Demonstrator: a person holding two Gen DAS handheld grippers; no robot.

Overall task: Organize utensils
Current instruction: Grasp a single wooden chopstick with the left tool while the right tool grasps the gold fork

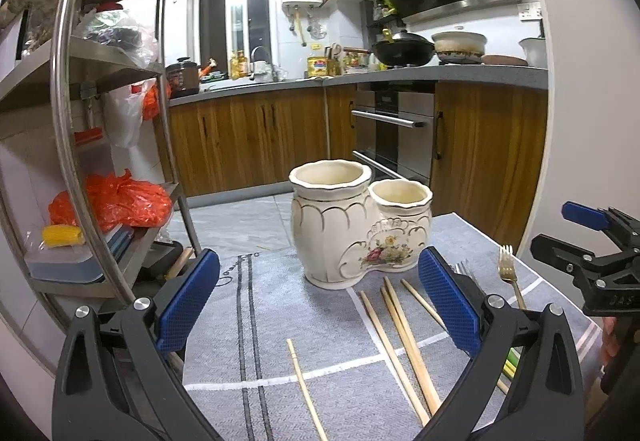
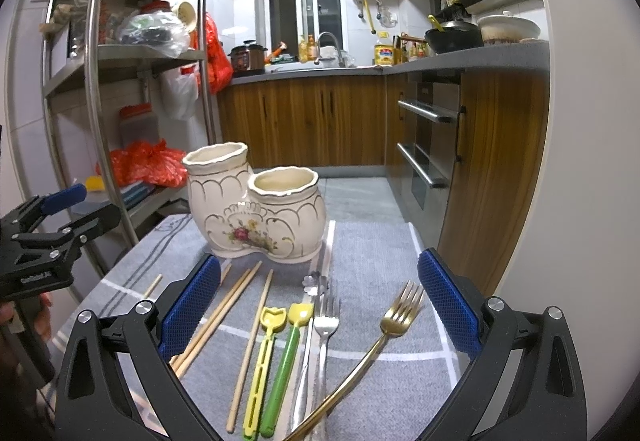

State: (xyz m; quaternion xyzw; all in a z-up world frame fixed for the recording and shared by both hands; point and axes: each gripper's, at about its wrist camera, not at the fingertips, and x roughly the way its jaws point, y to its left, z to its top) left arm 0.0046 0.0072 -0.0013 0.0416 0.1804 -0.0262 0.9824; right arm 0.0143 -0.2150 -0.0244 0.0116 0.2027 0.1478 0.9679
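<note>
Ceramic twin-pot holder [image 2: 256,209] stands empty on a grey table mat [image 2: 372,253] as sorting has, by the look of it, yet to begin. Both the left gripper [image 1: 320,301] and right gripper [image 2: 318,305] hover spread wide, holding nothing. Chopsticks [image 2: 216,321], forks [image 2: 396,317] and plastic spoons [image 2: 280,353] lie loose just before the holder; a first pick likely comes next.

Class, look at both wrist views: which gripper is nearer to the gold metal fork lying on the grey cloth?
Right. The right gripper hangs open right over the gold metal fork, which lies between its fingers. The left gripper is open over the wooden chopsticks, further left.
</note>
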